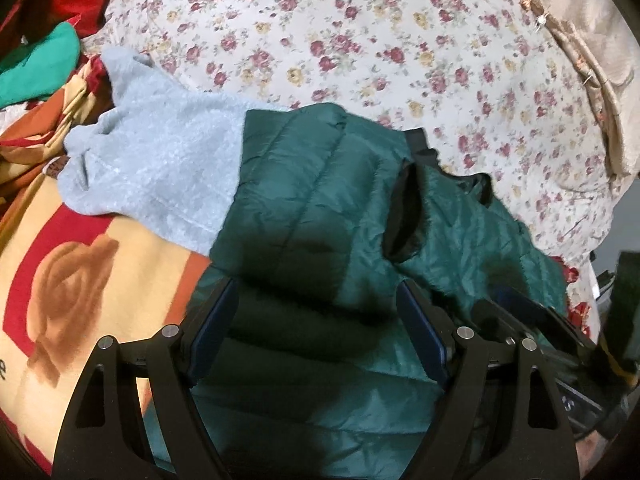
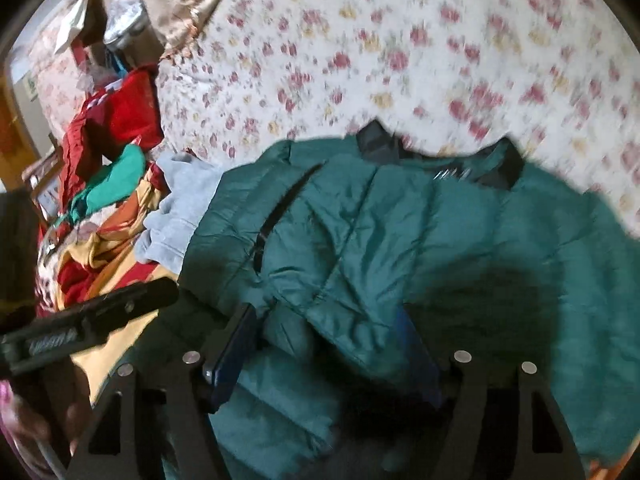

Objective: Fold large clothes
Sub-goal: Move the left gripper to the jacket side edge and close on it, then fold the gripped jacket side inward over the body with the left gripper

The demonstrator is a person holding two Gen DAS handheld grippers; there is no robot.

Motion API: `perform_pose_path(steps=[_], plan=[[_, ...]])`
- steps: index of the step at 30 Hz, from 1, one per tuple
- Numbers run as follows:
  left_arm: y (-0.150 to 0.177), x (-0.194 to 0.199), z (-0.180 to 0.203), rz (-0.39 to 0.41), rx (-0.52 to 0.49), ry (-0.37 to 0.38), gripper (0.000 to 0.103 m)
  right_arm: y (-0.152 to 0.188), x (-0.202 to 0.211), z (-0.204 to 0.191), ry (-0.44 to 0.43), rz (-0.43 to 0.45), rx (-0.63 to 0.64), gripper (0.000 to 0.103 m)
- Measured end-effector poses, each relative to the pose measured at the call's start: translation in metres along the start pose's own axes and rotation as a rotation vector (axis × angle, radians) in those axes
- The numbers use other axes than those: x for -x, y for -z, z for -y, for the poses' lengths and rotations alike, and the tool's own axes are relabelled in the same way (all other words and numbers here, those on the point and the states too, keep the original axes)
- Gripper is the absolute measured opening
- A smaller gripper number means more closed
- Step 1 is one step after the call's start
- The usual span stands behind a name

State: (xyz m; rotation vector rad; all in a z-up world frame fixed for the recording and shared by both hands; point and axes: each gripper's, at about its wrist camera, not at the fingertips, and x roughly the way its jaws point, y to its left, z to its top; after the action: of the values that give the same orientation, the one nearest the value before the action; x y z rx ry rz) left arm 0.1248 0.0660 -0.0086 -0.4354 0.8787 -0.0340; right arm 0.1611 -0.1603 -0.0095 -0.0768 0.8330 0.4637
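A dark green quilted puffer jacket (image 1: 320,200) with black collar and trim lies on the bed; it also fills the right wrist view (image 2: 420,232), with its collar (image 2: 496,168) at the far side. My left gripper (image 1: 316,312) is open, its blue-padded fingers spread above the jacket's near fold. My right gripper (image 2: 328,332) is open over a sleeve fold, holding nothing. The left gripper's body (image 2: 92,320) shows at the left of the right wrist view.
A pale blue fleece garment (image 1: 160,160) lies left of the jacket, partly under it. A rose-pattern blanket (image 1: 80,280) and red and green clothes (image 2: 116,148) lie at the left. The floral bedsheet (image 1: 360,40) extends beyond. Beige curtain (image 1: 592,40) at far right.
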Motion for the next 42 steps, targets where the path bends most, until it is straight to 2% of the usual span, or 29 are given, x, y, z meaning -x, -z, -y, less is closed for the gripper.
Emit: perform_pose_path(steps=[5,9,15,22,24,26,27,29,32,37,42], plan=[[-0.010,-0.002,0.020,0.024,-0.023,0.044,0.082,0.008,0.039,0.026,0.056,0.039,-0.016,0.070],[-0.014,-0.022,0.040,-0.042,-0.075,0.045,0.082,0.017,0.056,0.058,0.113,0.037,-0.080,0.070],[-0.023,-0.043,0.066,-0.039,-0.135,0.020,0.082,0.033,0.078,0.091,0.152,0.047,-0.158,0.070],[-0.023,-0.076,0.090,-0.092,-0.230,-0.034,0.082,0.045,0.087,0.107,0.182,0.048,-0.185,0.070],[-0.022,-0.079,0.095,-0.087,-0.264,-0.047,0.076,0.048,0.086,0.109,0.179,0.043,-0.191,0.070],[-0.021,-0.079,0.100,-0.083,-0.295,-0.062,0.043,0.051,0.086,0.112,0.179,0.039,-0.199,0.070],[-0.021,-0.080,0.101,-0.088,-0.301,-0.070,0.041,0.051,0.085,0.113,0.177,0.038,-0.202,0.070],[-0.023,-0.078,0.102,-0.079,-0.301,-0.067,0.026,0.052,0.085,0.114,0.171,0.038,-0.211,0.070],[-0.026,-0.072,0.103,-0.057,-0.305,-0.071,0.016,0.052,0.084,0.114,0.171,0.037,-0.206,0.070],[-0.038,-0.051,0.103,0.030,-0.307,-0.098,0.011,0.050,0.084,0.110,0.171,0.033,-0.193,0.070],[-0.060,-0.030,0.083,0.083,-0.263,-0.115,0.010,0.046,0.092,0.108,0.171,0.074,-0.196,0.070]])
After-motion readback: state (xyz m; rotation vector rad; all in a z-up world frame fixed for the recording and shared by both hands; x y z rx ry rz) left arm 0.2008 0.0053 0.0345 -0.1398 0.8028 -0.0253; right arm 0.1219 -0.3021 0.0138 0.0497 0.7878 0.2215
